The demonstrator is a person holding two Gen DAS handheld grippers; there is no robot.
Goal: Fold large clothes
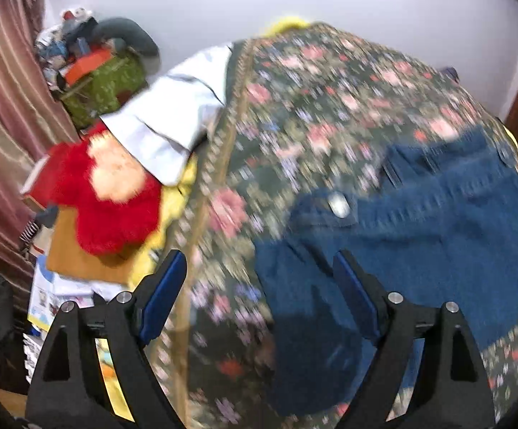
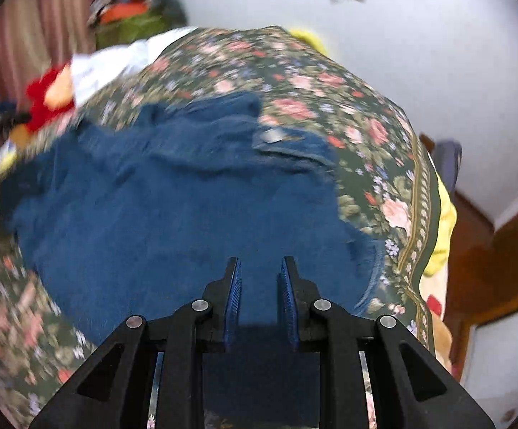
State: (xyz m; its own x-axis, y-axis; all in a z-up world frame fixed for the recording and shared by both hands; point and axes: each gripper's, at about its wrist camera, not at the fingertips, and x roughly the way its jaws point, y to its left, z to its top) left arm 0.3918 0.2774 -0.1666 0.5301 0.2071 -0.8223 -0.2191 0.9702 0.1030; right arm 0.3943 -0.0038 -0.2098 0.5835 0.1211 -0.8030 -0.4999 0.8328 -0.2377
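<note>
Blue denim jeans (image 1: pixel 419 236) lie spread on a floral bedspread (image 1: pixel 294 107), their metal waist button (image 1: pixel 339 205) facing up. My left gripper (image 1: pixel 259 255) hangs open and wide above the jeans' left edge, with nothing between its fingers. In the right wrist view the jeans (image 2: pixel 169 214) fill the middle of the bedspread (image 2: pixel 366 125). My right gripper (image 2: pixel 260 261) stands nearly closed, with blue denim filling the narrow gap between its pads, and seems shut on a fold of the near edge. Both views are blurred by motion.
A red plush cushion (image 1: pixel 116 196) and a white cloth (image 1: pixel 173 118) lie at the bed's left side. Beyond them are a cluttered pile (image 1: pixel 98 64) and a striped curtain (image 1: pixel 1 107). Papers (image 1: pixel 55 296) lie on the floor. Brown wooden furniture (image 2: pixel 491 250) stands right of the bed.
</note>
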